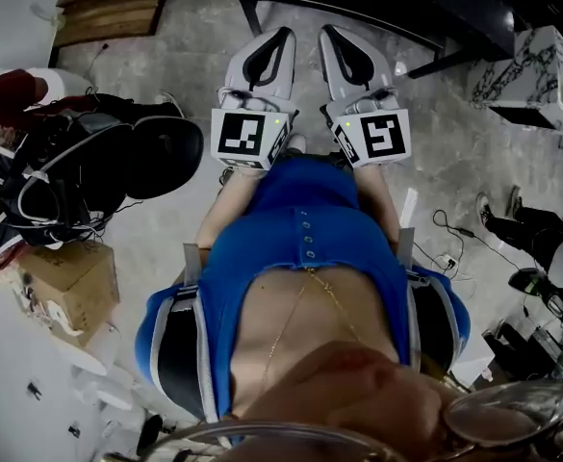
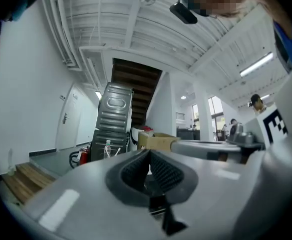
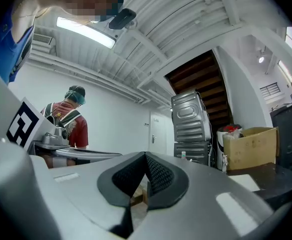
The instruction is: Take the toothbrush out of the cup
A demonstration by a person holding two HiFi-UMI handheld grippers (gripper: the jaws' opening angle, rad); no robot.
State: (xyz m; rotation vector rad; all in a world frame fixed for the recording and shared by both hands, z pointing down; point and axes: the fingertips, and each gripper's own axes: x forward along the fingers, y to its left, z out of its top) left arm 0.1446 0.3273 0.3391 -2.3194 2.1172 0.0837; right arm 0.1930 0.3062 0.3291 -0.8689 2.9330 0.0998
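Nearest the lens, at the bottom edge of the head view, is the rim of the wearer's glasses [image 1: 512,417]. Above it in the frame is a blue top [image 1: 305,248], since the camera looks almost straight down the body.

Just beyond the top, at upper centre, the left gripper [image 1: 283,35] and the right gripper [image 1: 329,32] sit side by side, close together. Both are roughly level and point away over the grey floor [image 1: 166,65]. Their marker cubes [image 1: 250,138] face up toward the camera. Tucked in at the waist and aimed at nothing, they look like a resting or ready pose rather than a reach.

In the left gripper view the jaws [image 2: 149,159] are closed, with the ribbed pads meeting at the tip and nothing between them. The right gripper view shows the same [image 3: 146,166]: the pads touch and hold nothing, and only floor shows through the gap below them.

Neither the toothbrush nor the cup can be made out in any view, so the task seems not to have begun. Both gripper views look across a room at a grey ribbed case [image 2: 115,116] and a cardboard box [image 3: 250,146]. A dark bag [image 1: 79,176] lies at the left of the head view.
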